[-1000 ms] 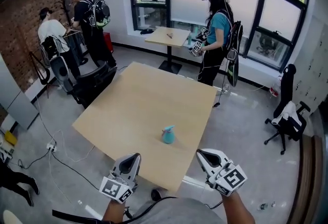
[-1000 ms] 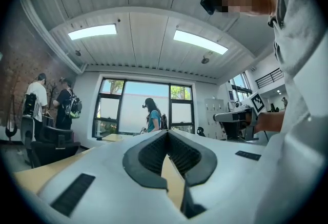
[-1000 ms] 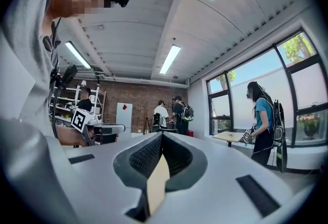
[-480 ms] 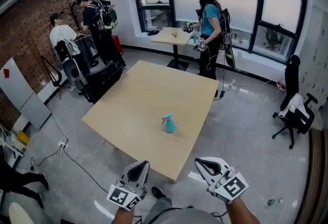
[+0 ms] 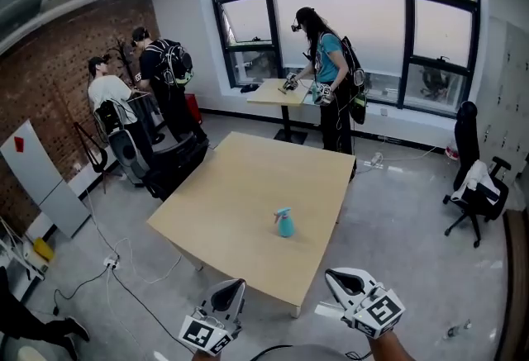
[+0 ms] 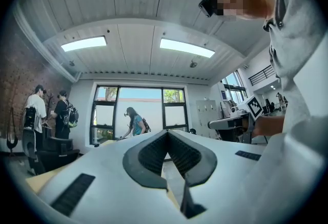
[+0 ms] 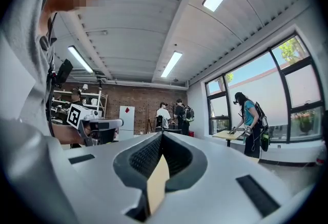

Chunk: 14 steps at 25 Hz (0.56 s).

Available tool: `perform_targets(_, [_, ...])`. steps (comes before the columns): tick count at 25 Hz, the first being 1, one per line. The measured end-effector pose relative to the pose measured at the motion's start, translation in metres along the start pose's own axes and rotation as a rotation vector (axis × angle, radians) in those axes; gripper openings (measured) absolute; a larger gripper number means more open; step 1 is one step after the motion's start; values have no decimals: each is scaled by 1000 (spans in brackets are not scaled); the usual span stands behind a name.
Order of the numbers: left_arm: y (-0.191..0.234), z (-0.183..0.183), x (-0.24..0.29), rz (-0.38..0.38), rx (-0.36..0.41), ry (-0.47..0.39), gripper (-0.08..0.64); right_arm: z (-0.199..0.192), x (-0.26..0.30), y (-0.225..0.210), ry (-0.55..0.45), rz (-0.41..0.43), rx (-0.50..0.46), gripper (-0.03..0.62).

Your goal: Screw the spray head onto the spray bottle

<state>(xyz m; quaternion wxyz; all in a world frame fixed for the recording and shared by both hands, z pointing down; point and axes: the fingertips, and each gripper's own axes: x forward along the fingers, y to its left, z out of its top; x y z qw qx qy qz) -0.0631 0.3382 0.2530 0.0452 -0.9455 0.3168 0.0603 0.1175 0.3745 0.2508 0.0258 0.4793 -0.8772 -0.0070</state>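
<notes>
A small teal spray bottle [image 5: 284, 223] with its spray head on top stands upright near the front right of the light wooden table [image 5: 240, 194]. My left gripper [image 5: 235, 286] hangs below the table's near edge at bottom left, jaws shut and empty. My right gripper [image 5: 333, 277] is held at bottom right, off the table's near corner, also shut with nothing in it. Both grippers are well short of the bottle. In the left gripper view [image 6: 166, 136] and the right gripper view [image 7: 160, 138] the jaws meet tip to tip and point up at the room.
A person [image 5: 324, 74] with grippers stands at a small table [image 5: 281, 92] by the windows. Two people [image 5: 136, 95] stand at the brick wall on the left beside dark chairs [image 5: 165, 165]. An office chair [image 5: 473, 186] stands at right. Cables [image 5: 107, 256] lie on the floor.
The head view has pulled back and tilted up: the table and bottle sit farther away, and both grippers have dropped lower in the picture. The far person has walked to the small table.
</notes>
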Motion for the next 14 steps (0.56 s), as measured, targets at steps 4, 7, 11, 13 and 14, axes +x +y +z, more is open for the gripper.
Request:
perform_targets(4, [17,6,-15,-5,10,-2,3,2,14,18,-4,-6,2,5])
perform_targets(7, [26,-1,-26,-5,-12,3,3,2,18,31,-8,-11,-6,5])
perform_targets(11, [30,0,-32,-26,-12,-6,3,2,20,37,-8,-33,-9,5])
perform_targets(13, [28,-1,-35,-36,-16,-4,3,0,20,43,-3,-36,-5,5])
perform_targets(14, [28,-1,-37,-40,-18,-3,3,-1,20,46,0,-36,-3,5])
